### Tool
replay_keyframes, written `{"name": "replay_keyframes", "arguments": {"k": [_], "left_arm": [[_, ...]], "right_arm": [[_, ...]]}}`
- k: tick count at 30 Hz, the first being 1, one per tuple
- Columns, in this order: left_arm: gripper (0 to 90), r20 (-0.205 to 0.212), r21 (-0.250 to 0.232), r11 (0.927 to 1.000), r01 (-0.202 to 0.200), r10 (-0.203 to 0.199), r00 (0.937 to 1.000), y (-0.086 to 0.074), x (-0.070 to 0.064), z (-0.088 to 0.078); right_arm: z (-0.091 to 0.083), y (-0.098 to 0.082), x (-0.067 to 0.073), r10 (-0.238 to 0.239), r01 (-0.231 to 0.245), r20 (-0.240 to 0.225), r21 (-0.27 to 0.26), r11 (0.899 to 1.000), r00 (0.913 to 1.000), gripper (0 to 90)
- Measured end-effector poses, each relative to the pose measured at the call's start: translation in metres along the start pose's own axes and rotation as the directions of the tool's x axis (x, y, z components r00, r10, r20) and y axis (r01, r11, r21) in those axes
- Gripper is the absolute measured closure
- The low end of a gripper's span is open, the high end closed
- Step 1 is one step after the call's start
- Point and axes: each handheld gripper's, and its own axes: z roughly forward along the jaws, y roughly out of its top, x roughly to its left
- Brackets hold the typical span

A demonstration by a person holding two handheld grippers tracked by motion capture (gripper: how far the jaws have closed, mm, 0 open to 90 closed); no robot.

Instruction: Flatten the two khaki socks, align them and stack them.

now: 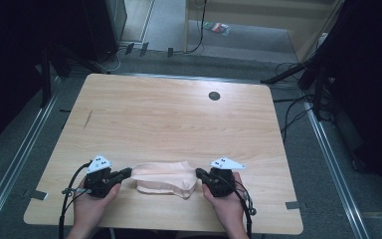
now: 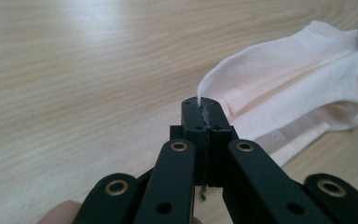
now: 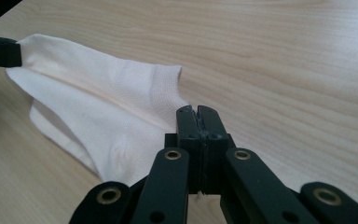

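While both tools are clamped on cloth, the left gripper (image 1: 127, 173) sits at the left end of a pale sock (image 1: 163, 178), its jaws pressed together on a thin raised edge of fabric, and from that gripper the sock runs off ahead and to the right, as the left gripper view shows with the sock (image 2: 303, 79) fanning away from the closed tips (image 2: 206, 108). Its long axis lies straight along the line between the two tools, near the front edge of the wooden table (image 1: 169, 119), with what looks like a second layer or a second sock lying flat beneath it. At the other end the right gripper (image 1: 199, 173) is likewise closed on the sock, near the ribbed cuff, and from it the sock (image 3: 98, 116) stretches ahead and to the left toward the other tool's dark jaw tip. Neither hand is nearer; each holds its own end, so any stretching or folding would turn on that shared axis. How much fabric each pair of jaws has caught is hidden between them, and whether one sock or a pair lies here is hard to make out.
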Motion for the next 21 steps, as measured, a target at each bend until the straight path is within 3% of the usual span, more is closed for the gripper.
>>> {"name": "replay_keyframes", "arguments": {"k": [11,16,19,21], "left_arm": [[90.0,0.031,0.069,0.9975,-0.014,0.012,0.9995,-0.015,0.000,0.010],[90.0,0.035,0.065,0.9977,-0.017,0.015,0.9993,-0.017,-0.003,0.015],[90.0,0.060,0.070,0.9974,-0.020,0.016,0.9981,-0.018,-0.002,0.018],[79.1,0.068,0.069,0.9975,-0.014,0.009,0.9977,-0.021,-0.002,0.020]], "right_arm": [[0.003,-0.018,-0.002,-0.002,0.002,0.009,0.035,0.999,1.0000,89.9],[0.010,-0.021,-0.001,-0.005,0.004,0.012,0.033,0.999,0.9999,89.5],[0.012,-0.020,0.000,0.008,-0.007,-0.022,0.024,1.000,0.9997,88.0],[0.013,-0.020,0.000,0.006,-0.006,-0.020,0.008,1.000,0.9998,82.6]]}}
